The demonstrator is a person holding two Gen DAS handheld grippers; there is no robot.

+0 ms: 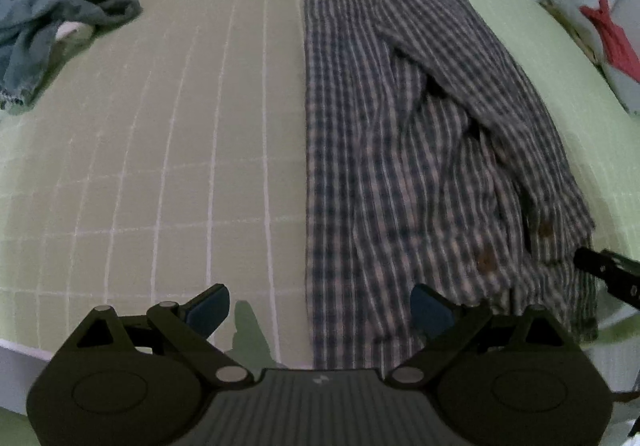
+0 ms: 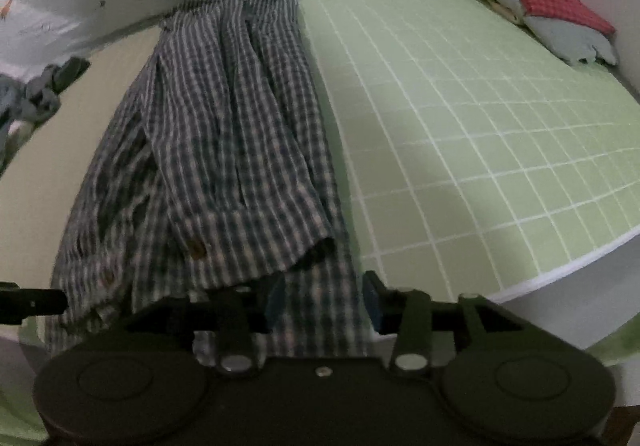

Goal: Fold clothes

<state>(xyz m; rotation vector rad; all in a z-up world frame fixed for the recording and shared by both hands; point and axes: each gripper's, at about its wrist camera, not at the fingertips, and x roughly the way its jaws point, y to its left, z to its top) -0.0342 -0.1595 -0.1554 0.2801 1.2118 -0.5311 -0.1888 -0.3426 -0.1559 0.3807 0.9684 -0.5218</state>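
A plaid shirt (image 1: 400,150) lies lengthwise down the middle of the bed (image 2: 460,118) — hem at its near edge. The left gripper (image 1: 320,312) gapes empty over that hem; the right gripper (image 2: 324,300) stands half-open astride the hem's fabric, its fingers not clamping.

L gripper (image 1: 320,312) at bottom of view, jaws wide apart, blue pads (image 1: 208,312) clear of any cloth; nothing between them but mat and the shirt's near left edge. Plaid shirt (image 1: 400,146) lies lengthwise on green grid mat (image 1: 160,166), running from near edge to far edge, right of centre. One sleeve (image 1: 480,86) folded over the body, cuff w/ brown button (image 1: 544,230) toward the near end. R gripper (image 1: 608,274) pokes in at right edge, tip at the shirt's near right corner; grip unclear. Grey-blue clothes pile (image 1: 60,18) far left on mat, well apart from shirt. Red cloth (image 1: 612,38) far right, off mat.
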